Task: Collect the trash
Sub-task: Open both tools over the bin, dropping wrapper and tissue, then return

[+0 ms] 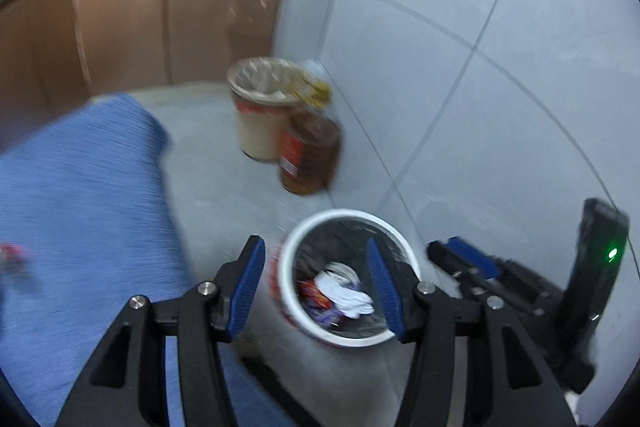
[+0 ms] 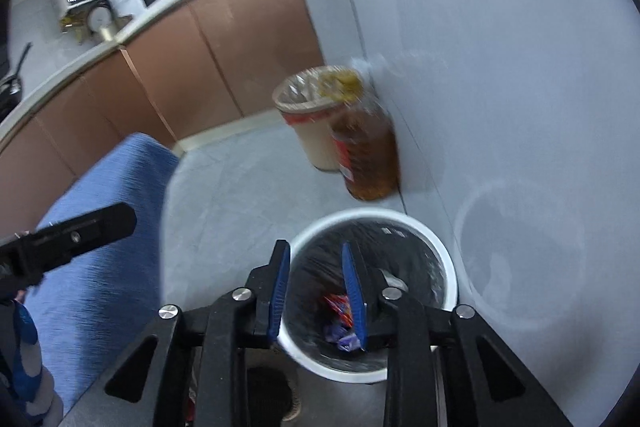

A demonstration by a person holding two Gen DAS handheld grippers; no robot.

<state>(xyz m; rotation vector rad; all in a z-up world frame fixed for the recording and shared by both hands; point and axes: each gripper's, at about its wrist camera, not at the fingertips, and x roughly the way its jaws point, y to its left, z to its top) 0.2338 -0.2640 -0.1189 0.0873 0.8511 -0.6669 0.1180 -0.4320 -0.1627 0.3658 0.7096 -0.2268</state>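
while both grippers hang over the white bin point(image 1: 289, 267), left fingers point(image 1: 248, 279) released, right fingers point(image 2: 354, 291) parted — nothing gripped

A white rim point(image 1: 286, 267) is seen on the trash bin, with a black liner point(image 2: 400, 247) inside. Red point(image 1: 314, 293), white point(image 1: 344, 293) and purple point(image 2: 340, 337) scraps are shown in it. Blue pads point(image 1: 250, 285) are carried on black fingers. The cloth point(image 1: 80, 187) is blue, the cabinets point(image 2: 248, 39) brown, the second bin point(image 1: 260, 131) cream with a red band, the bottle point(image 2: 368, 159) amber.

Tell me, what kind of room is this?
Most likely a home kitchen: brown cabinets under a cluttered countertop, tiled walls, a big oil bottle, and a lined trash bin on the floor.
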